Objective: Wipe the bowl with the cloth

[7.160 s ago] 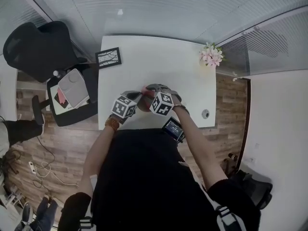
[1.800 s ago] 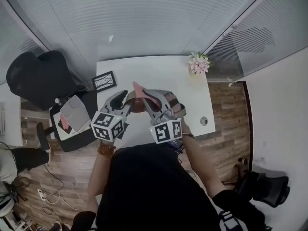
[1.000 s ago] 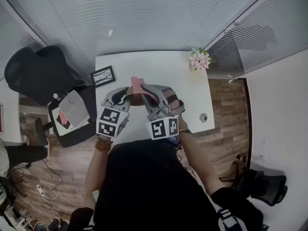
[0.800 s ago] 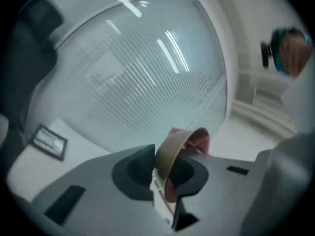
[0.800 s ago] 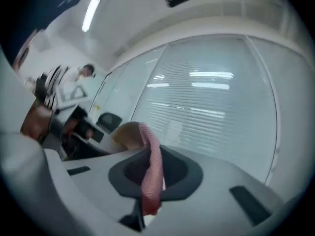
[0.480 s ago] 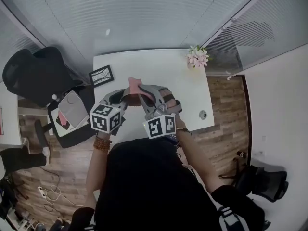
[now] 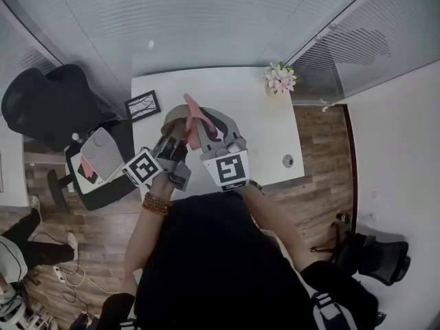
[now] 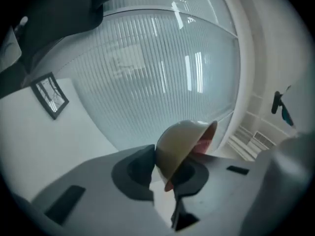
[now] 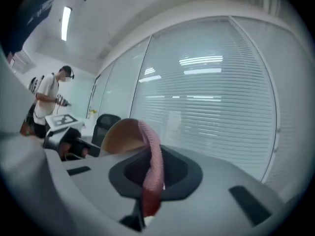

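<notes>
A tan bowl [image 7: 173,121] is held up above the white table [image 7: 258,126], tipped on its side. My left gripper [image 7: 172,145] is shut on its rim. In the left gripper view the bowl [image 8: 179,142] stands edge-on between the jaws of the left gripper [image 8: 167,170], which have just been closing on that rim. A pink cloth [image 7: 192,110] hangs at the bowl's mouth. My right gripper [image 7: 200,133] is shut on it. In the right gripper view the cloth [image 9: 154,159] runs up from the right gripper [image 9: 151,182] to the bowl [image 9: 119,136].
A framed picture [image 7: 142,105] lies at the table's left edge and pink flowers [image 7: 280,78] stand at its far right corner. A black office chair [image 7: 48,102] and a stool with papers [image 7: 100,153] are on the left. A person [image 9: 47,102] stands far off.
The left gripper has rolled, its marker cube swinging left and down, and the bowl has tipped with it. The right gripper has rolled and risen a little with the cloth.
</notes>
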`<action>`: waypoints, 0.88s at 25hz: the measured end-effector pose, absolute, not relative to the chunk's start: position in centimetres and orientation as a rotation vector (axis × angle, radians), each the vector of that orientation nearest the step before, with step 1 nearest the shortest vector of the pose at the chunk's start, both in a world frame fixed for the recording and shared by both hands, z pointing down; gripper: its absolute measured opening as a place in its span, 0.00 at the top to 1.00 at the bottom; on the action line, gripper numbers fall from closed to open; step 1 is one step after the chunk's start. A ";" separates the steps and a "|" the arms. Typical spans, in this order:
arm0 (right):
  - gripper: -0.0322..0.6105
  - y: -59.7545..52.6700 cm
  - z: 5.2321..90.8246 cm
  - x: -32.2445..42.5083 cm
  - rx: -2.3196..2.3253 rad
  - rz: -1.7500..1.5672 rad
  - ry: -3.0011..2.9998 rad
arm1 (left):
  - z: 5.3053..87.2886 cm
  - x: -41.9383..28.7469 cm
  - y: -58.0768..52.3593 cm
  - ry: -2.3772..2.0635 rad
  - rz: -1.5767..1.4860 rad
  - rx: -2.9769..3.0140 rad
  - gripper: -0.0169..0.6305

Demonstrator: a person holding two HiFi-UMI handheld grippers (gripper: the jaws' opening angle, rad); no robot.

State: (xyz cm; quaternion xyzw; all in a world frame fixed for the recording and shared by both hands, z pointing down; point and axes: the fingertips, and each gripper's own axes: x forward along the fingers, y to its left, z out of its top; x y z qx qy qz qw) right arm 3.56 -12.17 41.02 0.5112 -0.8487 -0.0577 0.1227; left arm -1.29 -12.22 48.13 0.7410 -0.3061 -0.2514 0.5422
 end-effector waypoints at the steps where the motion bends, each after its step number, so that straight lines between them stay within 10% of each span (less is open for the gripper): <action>1: 0.92 -12.4 41.7 3.6 1.446 -0.173 -2.446 | 48.7 -0.9 -12.1 -0.728 -0.528 1.803 0.90; 9: 0.92 -9.8 44.0 2.5 0.860 -0.758 -2.114 | 49.3 1.9 -10.9 -0.970 0.499 2.601 0.83; 16: 0.91 -11.9 40.0 5.4 1.455 0.112 -2.685 | 44.6 1.5 -12.0 -0.720 -0.557 1.989 0.84; 22: 0.92 -10.4 43.3 4.2 1.109 -0.442 -2.274 | 47.9 2.4 -11.3 -0.842 -0.034 2.304 0.77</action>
